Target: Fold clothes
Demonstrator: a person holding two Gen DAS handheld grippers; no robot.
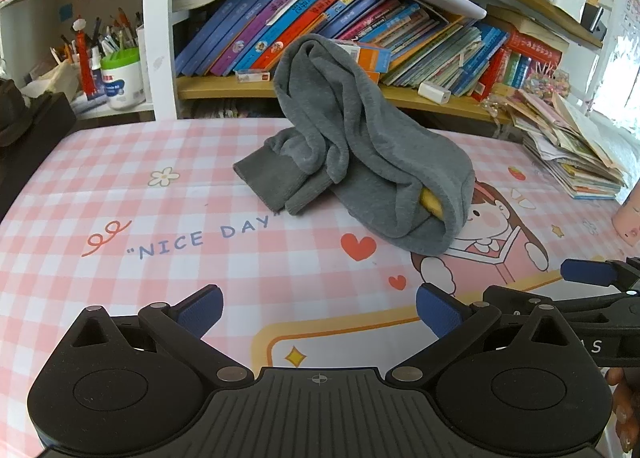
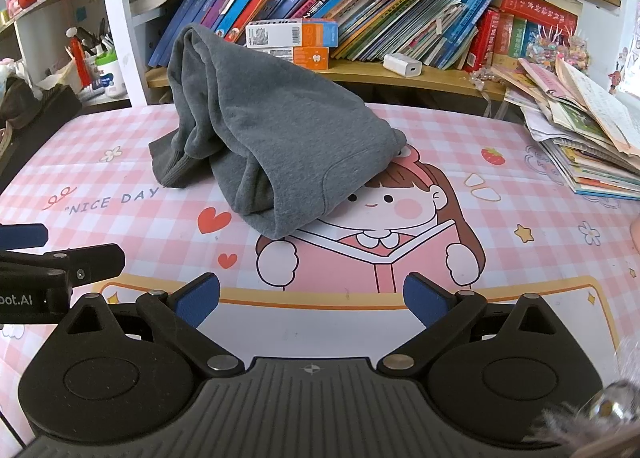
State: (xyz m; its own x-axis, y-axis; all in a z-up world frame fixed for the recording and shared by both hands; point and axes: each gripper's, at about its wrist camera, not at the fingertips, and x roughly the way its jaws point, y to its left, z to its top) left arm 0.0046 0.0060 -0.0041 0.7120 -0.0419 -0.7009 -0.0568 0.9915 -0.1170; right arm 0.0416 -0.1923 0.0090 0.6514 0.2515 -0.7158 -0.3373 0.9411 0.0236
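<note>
A grey sweatshirt (image 1: 352, 146) lies crumpled in a heap on the pink checked table mat (image 1: 120, 186), one ribbed cuff sticking out to the left and a bit of yellow showing inside a fold. The right wrist view shows the same sweatshirt (image 2: 272, 146) heaped over the cartoon girl print. My left gripper (image 1: 319, 312) is open, well short of the garment, with nothing between its blue pads. My right gripper (image 2: 312, 300) is open too, near the table's front edge, also apart from the cloth. Each gripper appears at the edge of the other's view.
A bookshelf full of leaning books (image 1: 328, 18) runs along the back of the table. A messy stack of papers and booklets (image 2: 588, 138) sits at the right. A pen holder and white tub (image 1: 120, 78) stand at the back left. A pink object (image 1: 630, 218) is at the far right edge.
</note>
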